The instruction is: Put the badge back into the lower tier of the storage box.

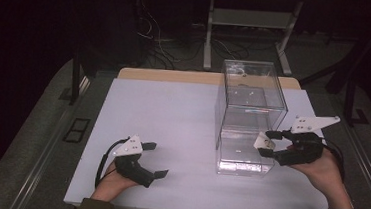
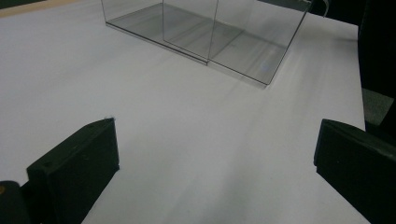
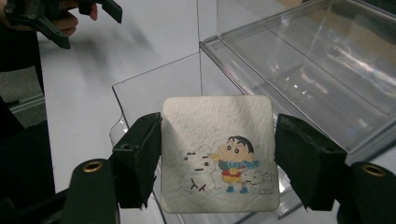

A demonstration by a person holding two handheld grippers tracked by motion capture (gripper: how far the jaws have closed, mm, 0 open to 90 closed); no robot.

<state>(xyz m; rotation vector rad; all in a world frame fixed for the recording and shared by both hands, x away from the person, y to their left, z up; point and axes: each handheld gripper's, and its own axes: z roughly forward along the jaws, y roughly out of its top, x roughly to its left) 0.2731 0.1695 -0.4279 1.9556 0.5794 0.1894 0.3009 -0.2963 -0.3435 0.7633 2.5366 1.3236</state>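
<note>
Gripping: a square white coaster (image 3: 218, 154) with a cartoon boy and snowman printed on it, clamped edge to edge between the jaws of the right gripper (image 1: 266, 143).
Coaster's place: held above the table at the right flank of the clear acrylic box (image 1: 248, 117), by its lower tier, at about four o'clock on the table (image 1: 172, 123) in the high view.
Key relation: from the claw the box lies at nine o'clock in the high view, just beside the coaster; in the right gripper view its open tiers lie ahead, from twelve to two o'clock.
Coaster's lie: flat face toward the gripper's camera, picture upright; square, so no long axis.
Nearer hand: the right, by far.
Left gripper (image 1: 155, 159): jaws wide apart, holding nothing, at seven o'clock, well apart from the box.
Likely next: judged from this, sliding the coaster into a tier.
</note>
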